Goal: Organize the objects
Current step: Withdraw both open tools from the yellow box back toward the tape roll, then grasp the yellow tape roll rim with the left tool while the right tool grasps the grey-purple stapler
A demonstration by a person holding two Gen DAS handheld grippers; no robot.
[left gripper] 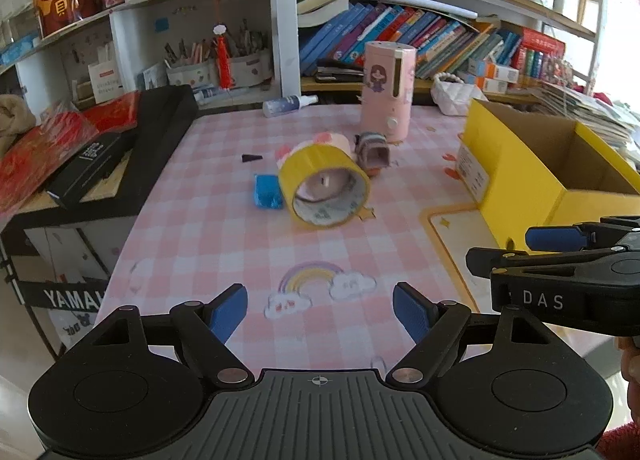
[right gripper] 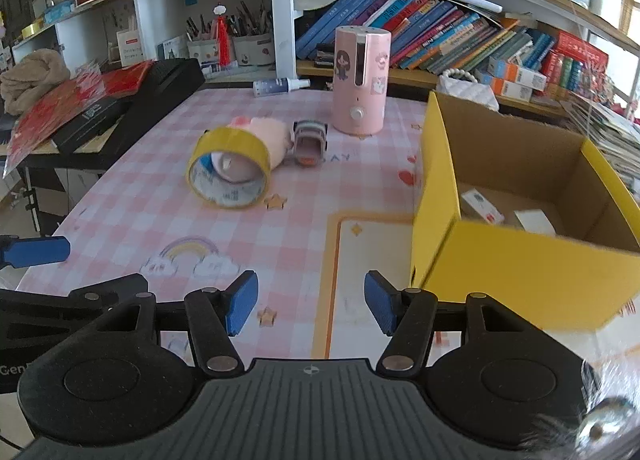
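Note:
A yellow tape roll (left gripper: 325, 190) (right gripper: 229, 170) lies on its side mid-table, with a pink plush toy (left gripper: 316, 145) (right gripper: 260, 130) behind it and a small striped toy (left gripper: 373, 150) (right gripper: 310, 139) to its right. A blue packet (left gripper: 267, 190) lies left of the roll, and a small black piece (left gripper: 251, 157) sits behind that. A yellow cardboard box (left gripper: 532, 172) (right gripper: 512, 260) stands at the right with two small white boxes (right gripper: 482, 207) inside. My left gripper (left gripper: 320, 310) is open and empty over the rainbow print. My right gripper (right gripper: 311, 302) is open and empty beside the box.
A pink cylinder humidifier (left gripper: 388, 92) (right gripper: 361, 80) stands behind the toys, and a spray bottle (left gripper: 289, 105) lies near the shelf. A black keyboard (left gripper: 120, 164) piled with red packets borders the left edge. Bookshelves (right gripper: 440, 36) line the back.

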